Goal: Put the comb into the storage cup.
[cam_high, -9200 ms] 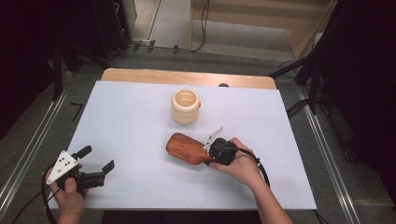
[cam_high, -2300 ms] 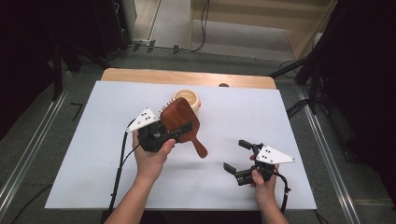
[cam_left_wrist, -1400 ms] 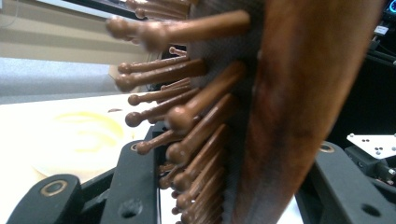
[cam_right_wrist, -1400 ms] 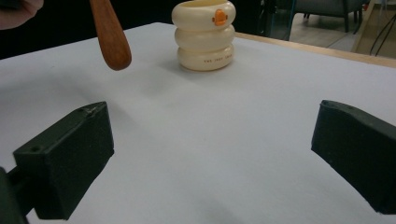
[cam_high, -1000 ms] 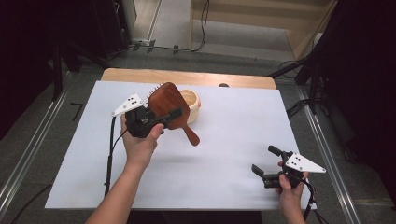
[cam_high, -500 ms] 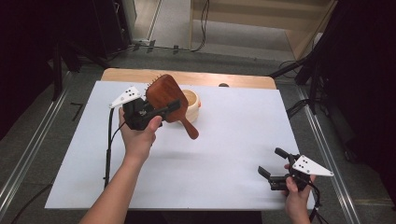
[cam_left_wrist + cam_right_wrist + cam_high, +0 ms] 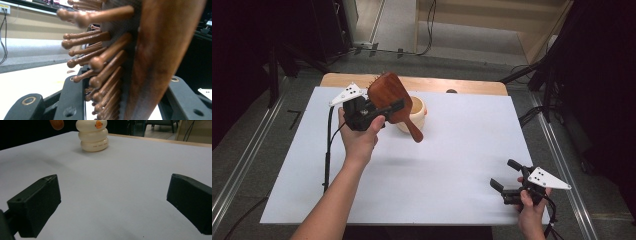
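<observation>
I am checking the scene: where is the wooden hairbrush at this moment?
In the high view the wooden hairbrush is lifted at the table's far left, clamped in the left gripper, its handle slanting down in front of the cream ringed cup.

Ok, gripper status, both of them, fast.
Left gripper: shut on the wooden hairbrush, held up beside the cream holder.
Right gripper: open, holding nothing, low over the table.

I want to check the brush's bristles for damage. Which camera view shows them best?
The left gripper view: the hairbrush sits clamped between its jaws, and the round-tipped wooden bristles are right up close. The high view shows the whole brush from its back, bristles barely peeking at the top. The right gripper view catches just the handle's tip.
</observation>
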